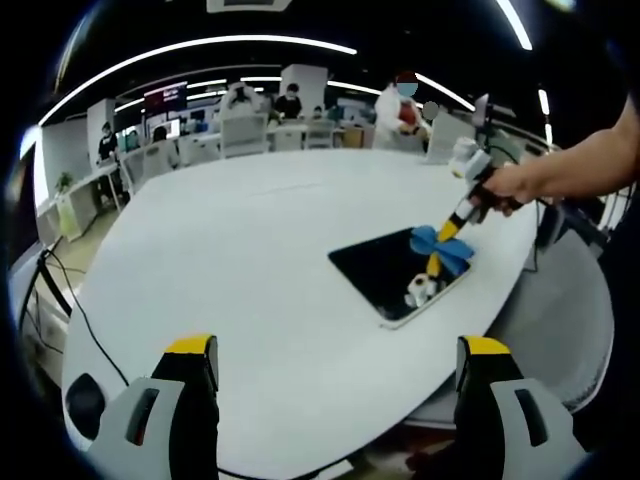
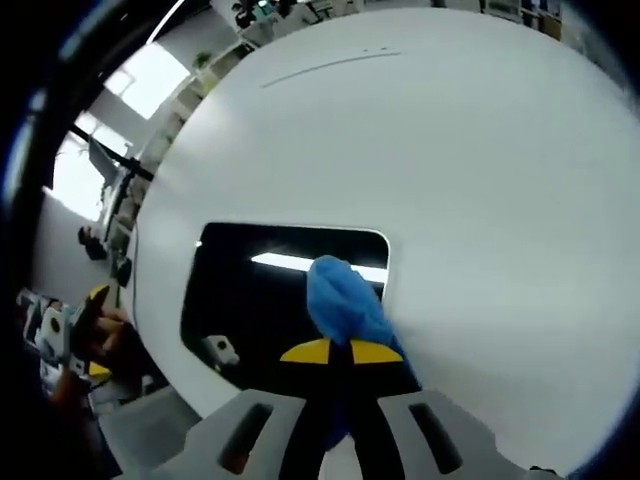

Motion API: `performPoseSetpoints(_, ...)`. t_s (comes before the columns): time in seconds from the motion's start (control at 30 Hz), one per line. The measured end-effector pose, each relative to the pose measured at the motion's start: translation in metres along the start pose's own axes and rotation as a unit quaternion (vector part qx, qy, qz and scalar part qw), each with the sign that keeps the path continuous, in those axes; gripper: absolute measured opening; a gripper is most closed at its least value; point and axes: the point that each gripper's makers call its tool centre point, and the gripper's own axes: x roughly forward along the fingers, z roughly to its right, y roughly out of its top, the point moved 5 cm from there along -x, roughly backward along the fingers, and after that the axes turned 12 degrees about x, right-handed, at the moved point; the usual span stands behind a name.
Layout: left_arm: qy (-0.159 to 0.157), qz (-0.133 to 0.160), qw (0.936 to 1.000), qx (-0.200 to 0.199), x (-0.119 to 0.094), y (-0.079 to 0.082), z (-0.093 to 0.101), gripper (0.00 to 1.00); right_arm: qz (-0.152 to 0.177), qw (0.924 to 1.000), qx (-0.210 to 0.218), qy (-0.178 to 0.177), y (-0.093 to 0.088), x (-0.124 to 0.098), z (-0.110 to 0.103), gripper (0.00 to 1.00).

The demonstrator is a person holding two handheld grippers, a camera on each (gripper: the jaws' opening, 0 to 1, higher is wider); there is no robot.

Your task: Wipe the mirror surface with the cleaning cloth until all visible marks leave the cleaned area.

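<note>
The mirror (image 2: pixel 290 300) lies at centre frame on the white table (image 2: pixel 480 150); the right gripper (image 2: pixel 340 352), clamped on the blue cloth (image 2: pixel 342 300), presses it there; wiping looks underway, marks indiscernible; the left gripper (image 1: pixel 335 362) hangs open, lower frame.

The white worktop (image 1: pixel 250 260) lies bare across its whole 9 o'clock half and toward 12, giving a tool open passage there. The only things on it sit at 3 o'clock: the mirror (image 1: pixel 385 272) near the edge, with the right tool (image 1: pixel 437 262) and its blue cloth (image 1: pixel 440 247) pressed on it. Chairs (image 1: pixel 245 132) and people crowd beyond the far rim.
</note>
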Motion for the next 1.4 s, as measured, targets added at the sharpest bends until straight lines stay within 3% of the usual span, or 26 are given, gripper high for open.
performPoseSetpoints(0.33, 0.001, 0.000, 1.0000, 0.001, 0.001, 0.002, 0.002, 0.99, 0.002, 0.9999, 0.012, -0.010, 0.001, -0.004, 0.010, 0.00)
performPoseSetpoints(0.73, -0.006, 0.002, 0.9999, 0.010, 0.004, 0.006, 0.004, 0.99, 0.015, 0.9996, -0.008, -0.022, -0.002, -0.002, 0.008, 0.00)
performPoseSetpoints(1.07, -0.005, 0.016, 0.9995, 0.026, -0.003, 0.018, 0.000, 0.99, 0.013, 0.9990, -0.025, -0.034, -0.016, -0.006, 0.004, 0.00)
performPoseSetpoints(1.4, -0.004, 0.014, 0.9997, 0.019, -0.001, 0.011, 0.003, 0.99, 0.014, 0.9991, -0.017, -0.037, -0.033, -0.010, 0.002, 0.00)
